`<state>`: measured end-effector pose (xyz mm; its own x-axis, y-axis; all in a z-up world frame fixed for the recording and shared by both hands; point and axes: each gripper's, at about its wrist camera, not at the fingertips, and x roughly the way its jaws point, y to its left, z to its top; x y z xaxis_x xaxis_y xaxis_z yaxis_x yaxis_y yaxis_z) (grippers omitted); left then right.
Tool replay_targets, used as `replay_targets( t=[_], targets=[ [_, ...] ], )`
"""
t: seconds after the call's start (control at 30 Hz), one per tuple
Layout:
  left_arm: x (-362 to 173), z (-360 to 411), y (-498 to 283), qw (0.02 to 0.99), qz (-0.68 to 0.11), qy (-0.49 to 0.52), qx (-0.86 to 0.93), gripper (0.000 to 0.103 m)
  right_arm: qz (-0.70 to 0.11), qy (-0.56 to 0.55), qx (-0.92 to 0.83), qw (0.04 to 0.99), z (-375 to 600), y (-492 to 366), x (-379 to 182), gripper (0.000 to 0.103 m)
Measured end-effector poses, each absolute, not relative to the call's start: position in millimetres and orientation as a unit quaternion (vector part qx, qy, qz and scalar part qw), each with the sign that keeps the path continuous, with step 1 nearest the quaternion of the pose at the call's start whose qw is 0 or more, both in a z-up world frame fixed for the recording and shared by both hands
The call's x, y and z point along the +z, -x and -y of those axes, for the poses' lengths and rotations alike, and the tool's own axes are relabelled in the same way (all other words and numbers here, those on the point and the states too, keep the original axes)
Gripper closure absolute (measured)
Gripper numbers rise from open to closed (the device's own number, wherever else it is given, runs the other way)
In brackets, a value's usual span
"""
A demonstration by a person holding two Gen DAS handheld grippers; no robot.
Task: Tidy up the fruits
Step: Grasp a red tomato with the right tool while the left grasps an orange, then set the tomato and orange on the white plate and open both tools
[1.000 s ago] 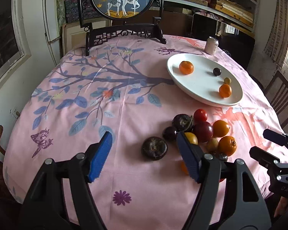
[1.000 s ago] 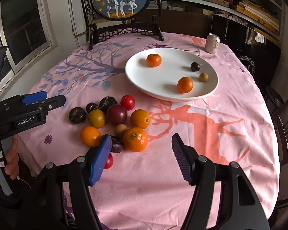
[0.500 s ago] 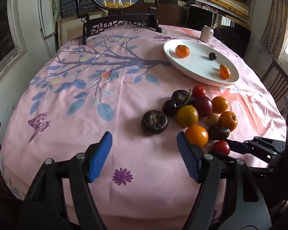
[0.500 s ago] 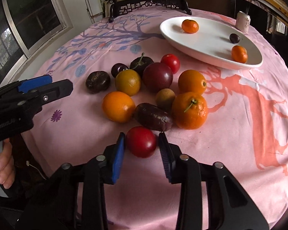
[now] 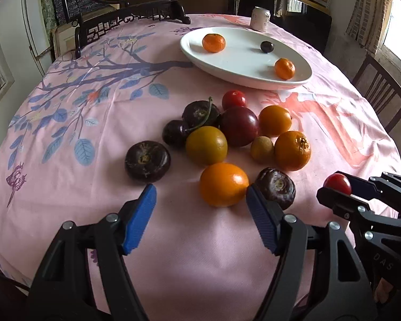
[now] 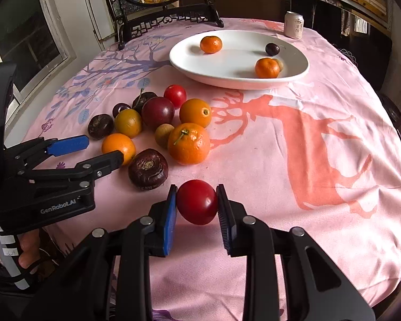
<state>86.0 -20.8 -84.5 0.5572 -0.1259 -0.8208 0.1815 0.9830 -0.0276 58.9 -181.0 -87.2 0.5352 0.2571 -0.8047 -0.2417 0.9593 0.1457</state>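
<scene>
Right gripper [image 6: 197,205]: clenched on the red tomato [image 6: 197,205], just closed, near the table's [image 6: 294,160] front edge.
Left gripper [image 5: 200,215]: fingers spread, empty, by an orange [image 5: 223,184].
Right view only: small brown fruit [image 6: 280,64] behind the plate's [image 6: 189,61] mandarin.

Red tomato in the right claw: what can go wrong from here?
1. The right claw pinches the red tomato only at its sides, so it may slip or bruise.
2. The left claw stands open beside the orange; closing could nudge the wrinkled dark fruit touching it.
</scene>
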Motion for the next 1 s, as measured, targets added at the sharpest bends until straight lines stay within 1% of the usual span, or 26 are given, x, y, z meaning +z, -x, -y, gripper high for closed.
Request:
replay_targets(
  t=[0.07, 0.1, 0.13, 0.17, 0.2, 0.7, 1.0],
  targets=[
    [-86.5, 24.0, -90.2, 0.881, -0.464, -0.024, -0.092, 0.035, -0.459, -0.011, 0.143, 0.877, 183.4, -57.1, -86.6, 0.074],
    [-87.6, 26.3, -92.1, 0.880, -0.464, -0.023, -0.096, 0.041, -0.458, -0.013, 0.143, 0.877, 184.5, -56.7, -86.3, 0.074],
    [-90.7, 29.0, -95.1, 0.875, -0.472, -0.021, -0.104, 0.055, -0.457, -0.016, 0.144, 0.878, 185.5, -56.4, -85.8, 0.074],
    [-95.8, 31.5, -97.9, 0.867, -0.485, -0.014, -0.116, 0.064, -0.456, -0.019, 0.144, 0.878, 186.5, -56.4, -85.4, 0.074],
    [-95.0, 33.7, -97.1, 0.872, -0.477, -0.019, -0.110, 0.067, -0.456, -0.021, 0.144, 0.878, 187.5, -56.2, -85.0, 0.074],
    [-64.6, 20.7, -80.9, 0.884, -0.453, 0.004, -0.114, 0.067, -0.447, -0.030, 0.146, 0.882, 189.6, -51.8, -77.9, 0.074],
    [-43.3, 22.7, -102.4, 0.887, -0.444, -0.006, -0.122, 0.067, -0.441, -0.035, 0.148, 0.885, 195.5, -58.7, -72.2, 0.074]
  ],
)
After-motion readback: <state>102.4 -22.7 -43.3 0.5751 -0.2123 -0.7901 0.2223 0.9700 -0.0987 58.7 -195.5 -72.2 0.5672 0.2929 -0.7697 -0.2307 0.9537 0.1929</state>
